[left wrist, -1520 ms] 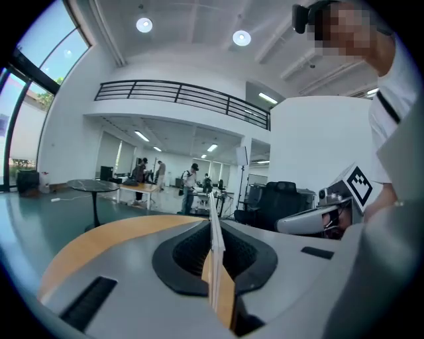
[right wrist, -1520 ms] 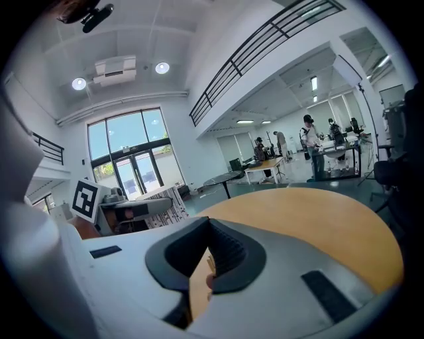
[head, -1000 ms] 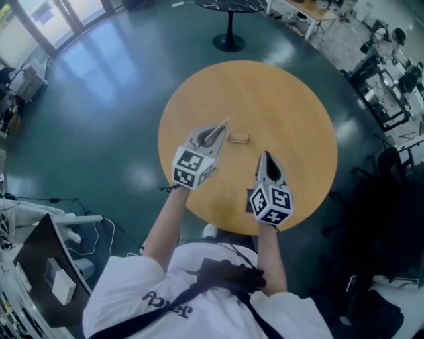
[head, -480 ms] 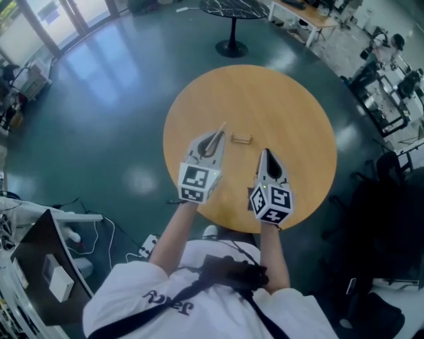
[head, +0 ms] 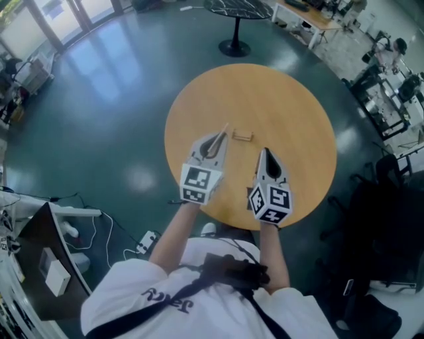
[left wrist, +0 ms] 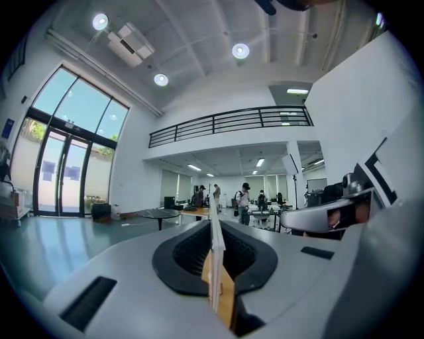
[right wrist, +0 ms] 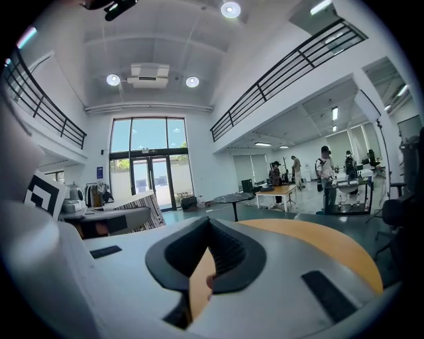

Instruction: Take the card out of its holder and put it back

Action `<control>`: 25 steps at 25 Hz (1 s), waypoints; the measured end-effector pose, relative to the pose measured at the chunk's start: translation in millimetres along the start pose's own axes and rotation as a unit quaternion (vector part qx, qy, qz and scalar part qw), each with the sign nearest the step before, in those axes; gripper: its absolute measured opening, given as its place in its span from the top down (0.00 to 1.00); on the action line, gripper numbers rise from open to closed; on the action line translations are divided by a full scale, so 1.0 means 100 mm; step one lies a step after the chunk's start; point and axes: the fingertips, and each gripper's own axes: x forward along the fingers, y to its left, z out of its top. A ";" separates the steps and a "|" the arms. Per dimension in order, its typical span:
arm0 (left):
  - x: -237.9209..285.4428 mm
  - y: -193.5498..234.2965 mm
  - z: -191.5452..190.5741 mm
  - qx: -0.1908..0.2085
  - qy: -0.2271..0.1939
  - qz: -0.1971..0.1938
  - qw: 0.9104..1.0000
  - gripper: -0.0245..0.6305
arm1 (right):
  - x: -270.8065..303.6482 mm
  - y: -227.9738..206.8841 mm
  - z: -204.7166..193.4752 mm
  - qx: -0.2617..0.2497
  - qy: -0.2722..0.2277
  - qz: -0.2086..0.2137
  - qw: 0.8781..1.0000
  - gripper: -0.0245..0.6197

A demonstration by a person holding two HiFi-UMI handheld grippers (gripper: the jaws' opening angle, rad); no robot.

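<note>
Right claw point(head: 265, 154): near right over the desk point(head: 291, 99), pointing far, pads pressed together on nothing.
Left claw point(head: 219, 135): left of the right claw and slightly farther, angled toward the far right, pinching the card point(head: 224, 127).
Card: white, thin, seen edge-on and upright between the left pads point(left wrist: 199, 251), jutting out past their tips.
Holder point(head: 242, 136): small wooden piece lying on the desk, just right of the card's tip, apart from it.
Desk: round, wooden.
Black table point(head: 237, 8): far, on the green floor point(head: 106, 99).
</note>
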 end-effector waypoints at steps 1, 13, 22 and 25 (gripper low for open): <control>-0.01 -0.01 0.00 -0.002 -0.001 -0.003 1.000 0.92 | -0.01 0.00 0.01 0.000 -0.001 0.000 1.000 0.94; -0.03 0.07 -0.11 -0.006 0.010 -0.008 1.000 0.92 | -0.02 -0.02 -0.04 0.000 0.001 -0.007 1.000 0.94; 0.00 0.22 -0.35 0.003 0.040 -0.011 0.999 0.92 | -0.02 -0.18 -0.18 0.008 0.018 -0.022 1.000 0.94; 0.00 0.31 -0.45 0.007 0.050 -0.009 0.999 0.92 | -0.01 -0.23 -0.19 0.008 0.020 -0.026 0.999 0.94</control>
